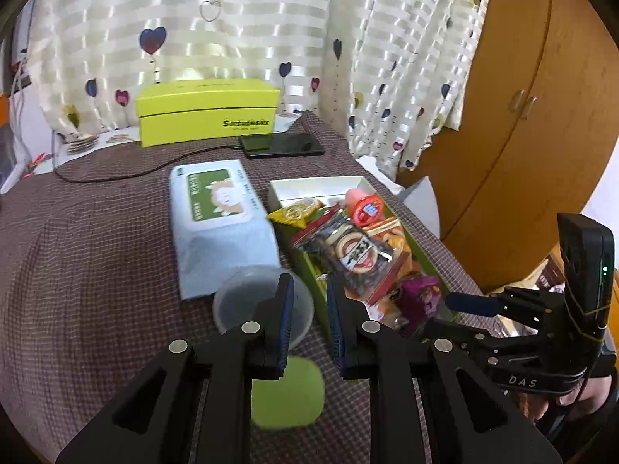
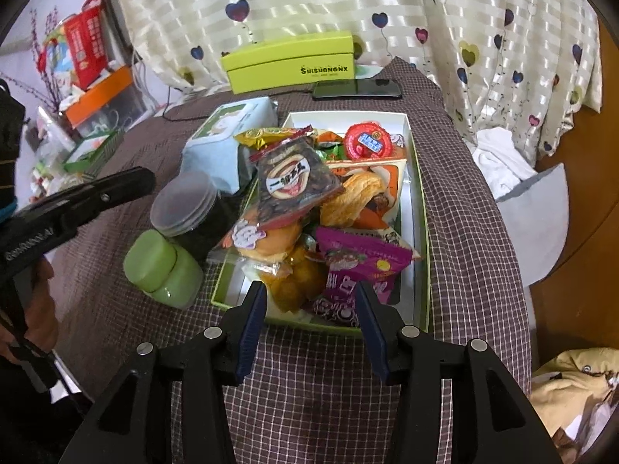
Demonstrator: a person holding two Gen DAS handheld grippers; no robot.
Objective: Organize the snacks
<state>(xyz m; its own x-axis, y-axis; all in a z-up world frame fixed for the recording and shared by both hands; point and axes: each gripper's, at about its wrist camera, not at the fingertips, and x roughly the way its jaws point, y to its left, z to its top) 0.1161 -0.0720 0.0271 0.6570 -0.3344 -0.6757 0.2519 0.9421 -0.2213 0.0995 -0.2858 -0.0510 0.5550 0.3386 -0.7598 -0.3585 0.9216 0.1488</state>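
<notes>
On the checked cloth (image 2: 464,201) that covers the desk, things run from left to right like this. Farthest left in the right wrist view, the left hand-held gripper (image 1: 307,305) reaches in, a person's hand (image 2: 36,309) on its grip; in its own view the jaws stand a narrow way apart with nothing between them, hanging above the cloth. Just beside it stands a green jar (image 2: 164,268), and behind that a clear lidded tub (image 2: 183,203), the two touching or nearly so. Next comes a pale blue pack of wipes (image 1: 222,228), lying flat against the left wall of the snack box (image 2: 419,232). This open, green-sided box holds the snacks in a loose heap: a yellow packet (image 2: 267,135) at the back, a dark round-labelled packet (image 2: 296,183) on top, a red jelly cup (image 2: 369,141), an orange bag (image 2: 371,193), a wrapped bun (image 2: 267,241) and a purple packet (image 2: 361,266) at the near end. The right hand-held gripper (image 2: 311,307) hovers over the box's near edge, jaws apart and empty. Behind everything, a closed lime-green box (image 1: 209,114) sits by the curtain (image 1: 232,19), with a dark phone (image 1: 282,145) on a cable in front of it. At far right stands a wooden wardrobe (image 1: 541,116).
</notes>
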